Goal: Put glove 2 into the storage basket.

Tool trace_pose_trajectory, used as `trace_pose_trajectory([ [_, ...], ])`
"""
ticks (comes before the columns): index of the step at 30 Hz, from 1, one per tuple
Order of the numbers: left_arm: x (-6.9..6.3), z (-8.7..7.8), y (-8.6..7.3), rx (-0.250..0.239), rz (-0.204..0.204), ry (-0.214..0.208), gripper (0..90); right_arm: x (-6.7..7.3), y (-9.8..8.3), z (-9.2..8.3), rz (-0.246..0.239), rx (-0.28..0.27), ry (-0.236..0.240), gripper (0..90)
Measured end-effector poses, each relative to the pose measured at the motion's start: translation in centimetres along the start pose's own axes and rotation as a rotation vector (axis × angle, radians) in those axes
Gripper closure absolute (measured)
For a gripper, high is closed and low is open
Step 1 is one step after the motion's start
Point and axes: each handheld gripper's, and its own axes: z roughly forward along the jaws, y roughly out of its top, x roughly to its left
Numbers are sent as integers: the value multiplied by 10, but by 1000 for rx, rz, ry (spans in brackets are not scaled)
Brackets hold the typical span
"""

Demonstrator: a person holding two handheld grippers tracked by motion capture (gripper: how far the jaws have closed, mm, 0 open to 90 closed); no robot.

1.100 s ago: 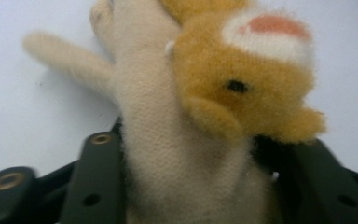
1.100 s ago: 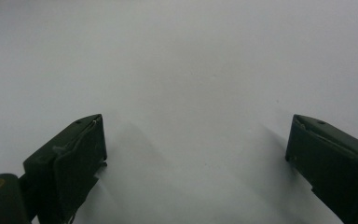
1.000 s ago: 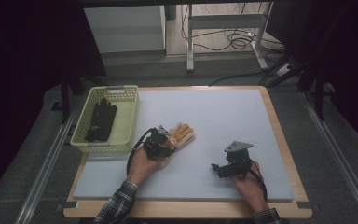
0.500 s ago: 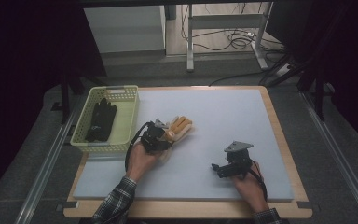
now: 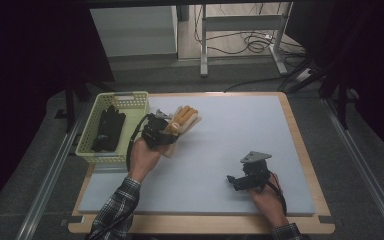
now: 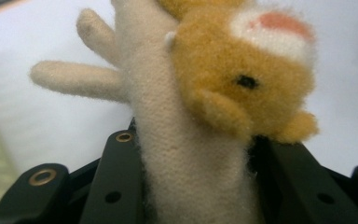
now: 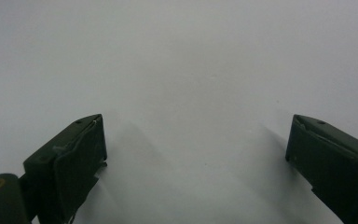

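Note:
A plush glove (image 5: pixel 185 117), cream with an orange animal face, hangs above the white mat near the basket. My left gripper (image 5: pixel 162 132) is shut on it. In the left gripper view the two black jaws press on the cream cuff of the glove (image 6: pixel 191 154), and its fingers and the face stick out beyond them. My right gripper (image 5: pixel 234 181) rests low on the mat at the front right and points left. In the right gripper view the right gripper (image 7: pixel 196 135) stands open with only bare mat between its jaws.
A pale green basket (image 5: pixel 122 95) stands at the mat's left edge with a black glove (image 5: pixel 109 127) in it. The white mat (image 5: pixel 240 125) covers a wooden table. Behind the table are a table frame and cables on the floor.
My left hand has lifted the plush glove off the mat and carried it back and a little left, toward the basket. The right hand has kept still.

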Motion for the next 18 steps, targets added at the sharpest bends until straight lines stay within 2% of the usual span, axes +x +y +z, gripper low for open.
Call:
trace_pose_trajectory([
  [8,28,-19,9,-1,-51,77,631,0,0,0,-1,-1,-1,47],
  [18,81,-46,0,-4,-160,202,628,0,0,0,-1,-3,-1,47],
])
